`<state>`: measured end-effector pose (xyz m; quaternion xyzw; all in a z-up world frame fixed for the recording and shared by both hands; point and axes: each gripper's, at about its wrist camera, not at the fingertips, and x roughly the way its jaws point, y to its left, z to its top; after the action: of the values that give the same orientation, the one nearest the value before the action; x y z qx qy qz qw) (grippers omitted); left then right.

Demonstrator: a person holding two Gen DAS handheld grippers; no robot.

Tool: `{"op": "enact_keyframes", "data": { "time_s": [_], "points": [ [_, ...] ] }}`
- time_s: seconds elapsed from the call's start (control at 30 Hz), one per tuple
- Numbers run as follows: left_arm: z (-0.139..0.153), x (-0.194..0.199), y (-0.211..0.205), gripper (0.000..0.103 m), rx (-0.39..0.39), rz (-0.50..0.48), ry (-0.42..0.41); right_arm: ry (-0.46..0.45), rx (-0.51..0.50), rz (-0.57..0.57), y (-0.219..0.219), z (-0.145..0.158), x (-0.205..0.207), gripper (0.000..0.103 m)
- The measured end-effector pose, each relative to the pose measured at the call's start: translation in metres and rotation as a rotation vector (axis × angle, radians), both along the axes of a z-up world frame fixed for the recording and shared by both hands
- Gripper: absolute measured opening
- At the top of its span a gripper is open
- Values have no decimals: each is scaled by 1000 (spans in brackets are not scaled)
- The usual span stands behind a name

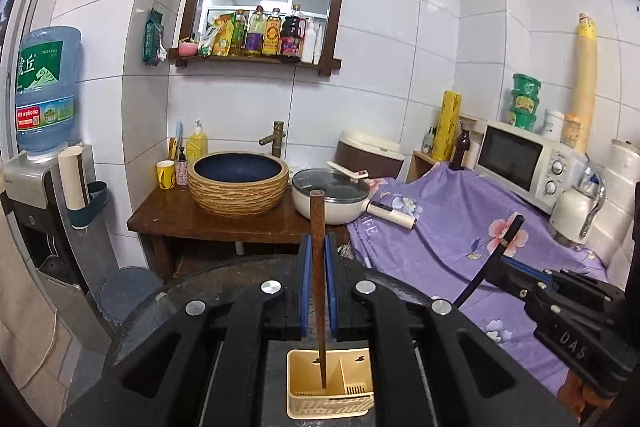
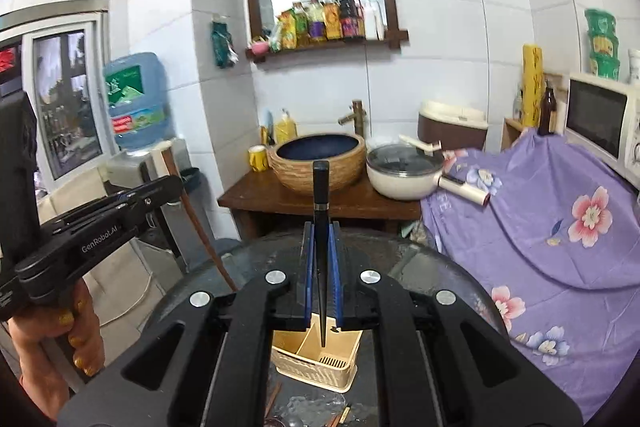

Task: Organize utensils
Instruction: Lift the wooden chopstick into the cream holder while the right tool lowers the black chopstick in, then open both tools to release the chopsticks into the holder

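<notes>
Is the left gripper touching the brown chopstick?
Touching. The left wrist view shows the left gripper with both blue pads closed against the brown chopstick.

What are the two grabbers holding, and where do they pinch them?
The left gripper pinches a brown wooden chopstick near its thick upper end. The right gripper pinches a black chopstick just below its thick upper end. Both tips hang above the beige holder.

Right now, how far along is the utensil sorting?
Nothing looks done: the beige slotted plastic utensil holder on the dark round table shows empty compartments. In hand: the left gripper clamps a brown wooden chopstick; the right gripper clamps a black chopstick, both poised above it. Left: dropping them in, plus more utensils on the table's near edge.
</notes>
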<state>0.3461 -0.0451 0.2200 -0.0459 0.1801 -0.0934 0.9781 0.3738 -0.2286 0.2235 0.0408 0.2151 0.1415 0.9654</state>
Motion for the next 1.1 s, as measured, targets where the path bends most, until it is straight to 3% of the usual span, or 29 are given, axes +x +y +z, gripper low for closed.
{"op": "enact_keyframes", "data": {
  "time_s": [0.2,0.47,0.8,1.1],
  "points": [
    [-46,28,-2,7,3,14,84,66,-48,-13,10,-52,25,8],
    [-99,42,-4,7,2,9,167,157,-30,-26,7,-107,48,8],
    [-127,54,-6,7,11,12,211,160,-16,-38,5,-118,58,8],
    [-130,58,-8,8,15,13,198,143,-13,-62,4,-122,70,8]
  ]
}}
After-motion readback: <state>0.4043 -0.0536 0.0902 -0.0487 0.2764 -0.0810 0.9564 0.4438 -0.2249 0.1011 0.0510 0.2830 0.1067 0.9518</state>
